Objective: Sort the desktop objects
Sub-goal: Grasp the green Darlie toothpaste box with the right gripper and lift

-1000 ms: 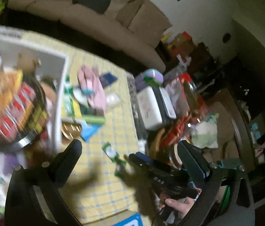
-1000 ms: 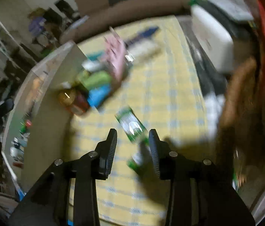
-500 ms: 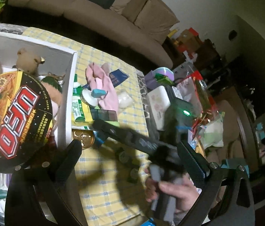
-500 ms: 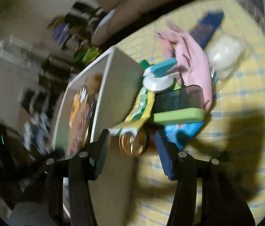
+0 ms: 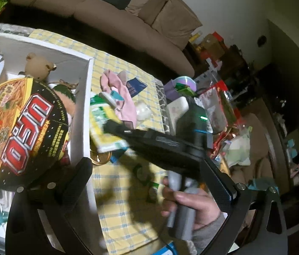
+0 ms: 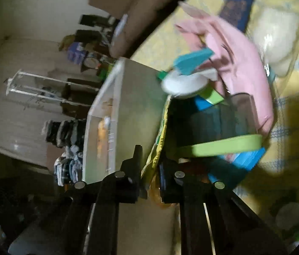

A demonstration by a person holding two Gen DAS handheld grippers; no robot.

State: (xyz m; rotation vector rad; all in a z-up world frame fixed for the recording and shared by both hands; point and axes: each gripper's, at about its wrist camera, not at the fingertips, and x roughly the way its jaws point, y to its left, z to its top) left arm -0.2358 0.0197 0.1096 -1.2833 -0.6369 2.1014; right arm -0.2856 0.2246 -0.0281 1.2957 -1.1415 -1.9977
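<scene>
Yellow-green packet [image 6: 157,148] sits pinched between the right gripper's [image 6: 150,171] fingers; left gripper's [image 5: 149,180] fingers spread wide.

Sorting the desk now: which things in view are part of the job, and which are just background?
Job: right gripper shut on the yellow-green snack packet; white storage box; pink cloth glove; gold round tin.

Background: beige fabric sofa; white appliance.

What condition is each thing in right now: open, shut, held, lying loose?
Left gripper: open, holding nothing.
Right gripper: shut on the yellow-green packet.
Yellow-green packet: pinched between the fingers, beside the white box.
White box: open-topped, holding a noodle cup and a teddy bear.
Pink cloth: lying crumpled on the tablecloth.
</scene>
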